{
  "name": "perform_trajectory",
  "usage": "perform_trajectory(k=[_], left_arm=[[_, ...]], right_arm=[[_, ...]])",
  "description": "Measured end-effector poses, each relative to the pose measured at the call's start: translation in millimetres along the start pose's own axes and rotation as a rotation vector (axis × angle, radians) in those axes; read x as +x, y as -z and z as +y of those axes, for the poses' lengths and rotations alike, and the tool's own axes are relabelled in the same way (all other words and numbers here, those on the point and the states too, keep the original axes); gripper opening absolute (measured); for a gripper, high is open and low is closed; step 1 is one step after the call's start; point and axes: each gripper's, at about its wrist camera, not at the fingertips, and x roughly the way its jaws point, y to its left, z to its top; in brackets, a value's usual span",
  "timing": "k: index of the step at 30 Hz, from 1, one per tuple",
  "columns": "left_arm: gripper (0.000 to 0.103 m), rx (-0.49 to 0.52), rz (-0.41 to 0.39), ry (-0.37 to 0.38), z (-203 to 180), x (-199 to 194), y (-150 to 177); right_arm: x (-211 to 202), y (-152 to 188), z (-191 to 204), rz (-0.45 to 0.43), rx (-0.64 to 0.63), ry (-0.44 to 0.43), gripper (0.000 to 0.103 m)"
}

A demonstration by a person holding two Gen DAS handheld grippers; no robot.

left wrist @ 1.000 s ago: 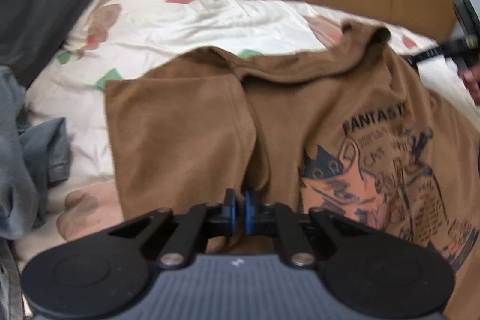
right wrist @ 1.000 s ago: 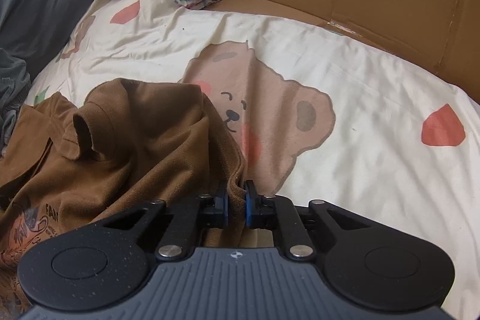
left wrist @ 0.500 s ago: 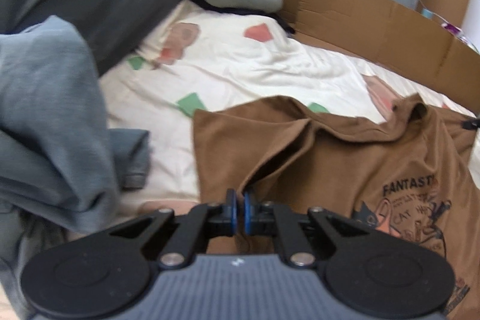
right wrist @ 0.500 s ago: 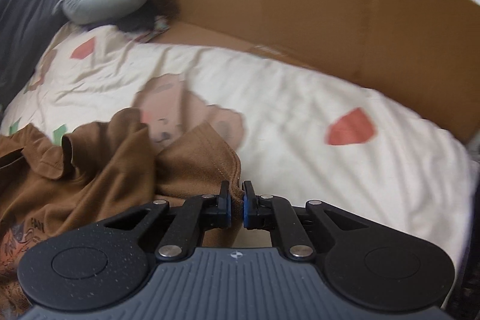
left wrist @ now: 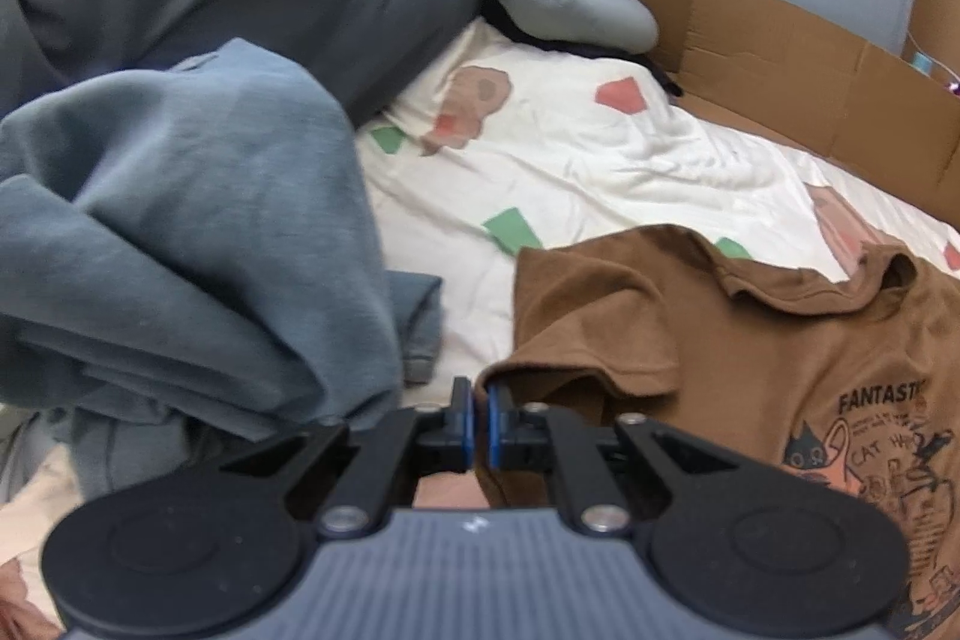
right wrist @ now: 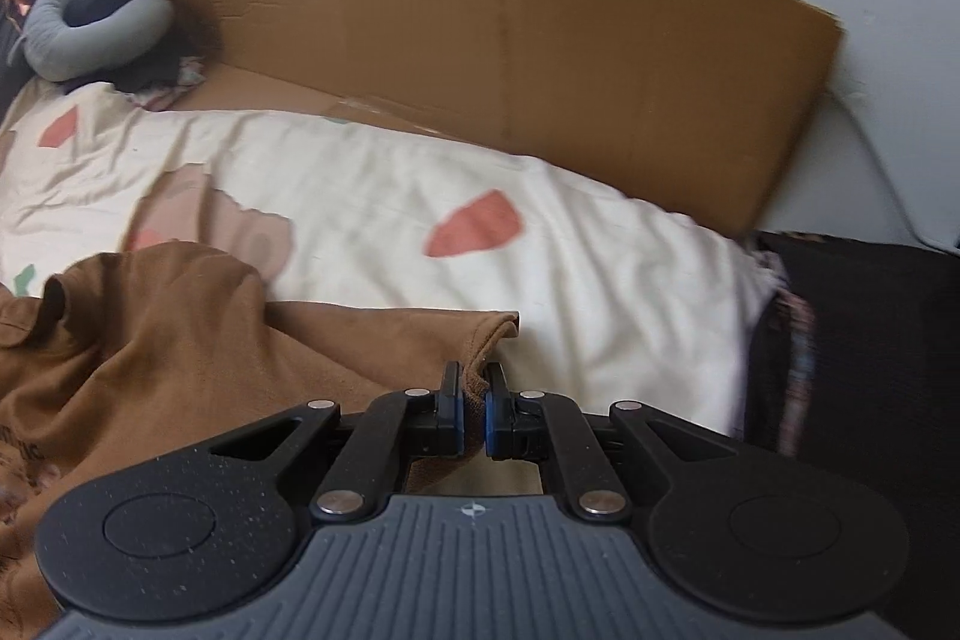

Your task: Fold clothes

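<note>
On the bed (left wrist: 576, 172): brown T-shirt (left wrist: 780, 340), pulled wider than a second ago, sleeves now drawn outward. Left gripper (left wrist: 477, 421) clamped on one sleeve hem, right gripper (right wrist: 473, 415) clamped on the other. Spread flat, ready for folding.

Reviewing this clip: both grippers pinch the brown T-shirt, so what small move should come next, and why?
Probably draw the grippers apart to stretch it flat: the left gripper and right gripper each clamp an edge of the brown T-shirt, which lies bunched on the bedsheet.
</note>
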Motion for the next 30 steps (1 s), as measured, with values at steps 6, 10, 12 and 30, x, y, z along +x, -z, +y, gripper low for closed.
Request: perform_trajectory(k=[6, 10, 12, 30], left_arm=[[0.005, -0.013, -0.003, -0.028, 7.1, -3.2, -1.9], [0.005, -0.009, -0.005, -0.041, 8.7, -3.0, -2.8], [0.005, -0.008, -0.002, -0.051, 10.4, -3.3, -1.9], [0.005, -0.064, 0.118, -0.137, 43.7, -12.7, 28.5]], right_arm=[[-16.0, 12.2, -29.2, 0.015, 0.051, 0.064, 0.004], [-24.1, 17.8, -44.0, 0.022, 0.062, 0.106, 0.004], [-27.6, 20.0, -48.0, 0.025, 0.06, 0.13, 0.004], [-36.8, 44.2, -50.1, 0.105, 0.096, 0.177, 0.025]])
